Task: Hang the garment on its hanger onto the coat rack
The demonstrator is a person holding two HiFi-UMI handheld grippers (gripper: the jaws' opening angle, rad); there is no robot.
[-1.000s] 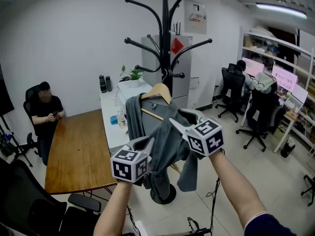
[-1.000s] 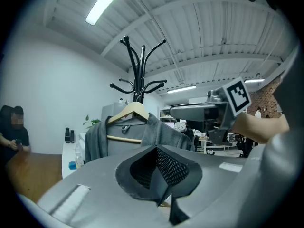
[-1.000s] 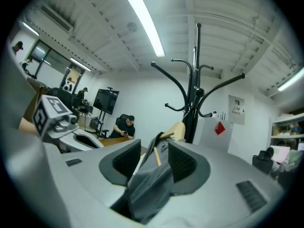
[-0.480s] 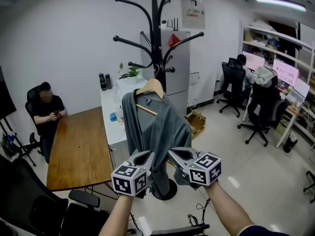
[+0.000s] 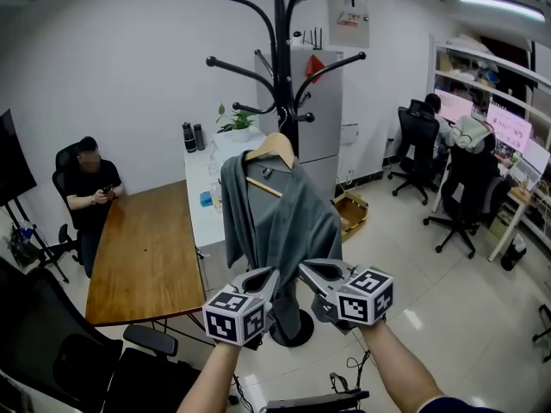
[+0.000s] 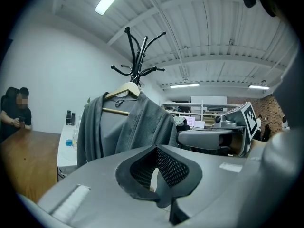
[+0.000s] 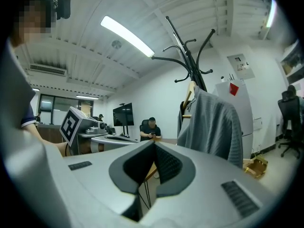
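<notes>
A grey garment (image 5: 280, 222) hangs on a wooden hanger (image 5: 274, 149), which is hooked on the black coat rack (image 5: 280, 58). Both grippers sit low, in front of the garment's hem and apart from it. My left gripper (image 5: 269, 274) is shut and empty. To its right, my right gripper (image 5: 306, 268) is also shut with nothing in it. The left gripper view shows the garment (image 6: 128, 127) ahead beyond the left gripper's (image 6: 154, 148) closed jaws. The right gripper view has the garment (image 7: 213, 122) at right, past the right gripper's (image 7: 153, 144) closed jaws.
A wooden table (image 5: 142, 256) stands left of the rack, with a seated person (image 5: 90, 188) at its far end. A silver fridge (image 5: 318, 110) is behind the rack, a cardboard box (image 5: 349, 213) on the floor, office chairs (image 5: 465, 188) at right and a black chair (image 5: 52, 351) at near left.
My right gripper was up at the garment with open jaws; it has dropped away and shut. The garment now hangs straight on the rack. The left gripper has barely moved.
</notes>
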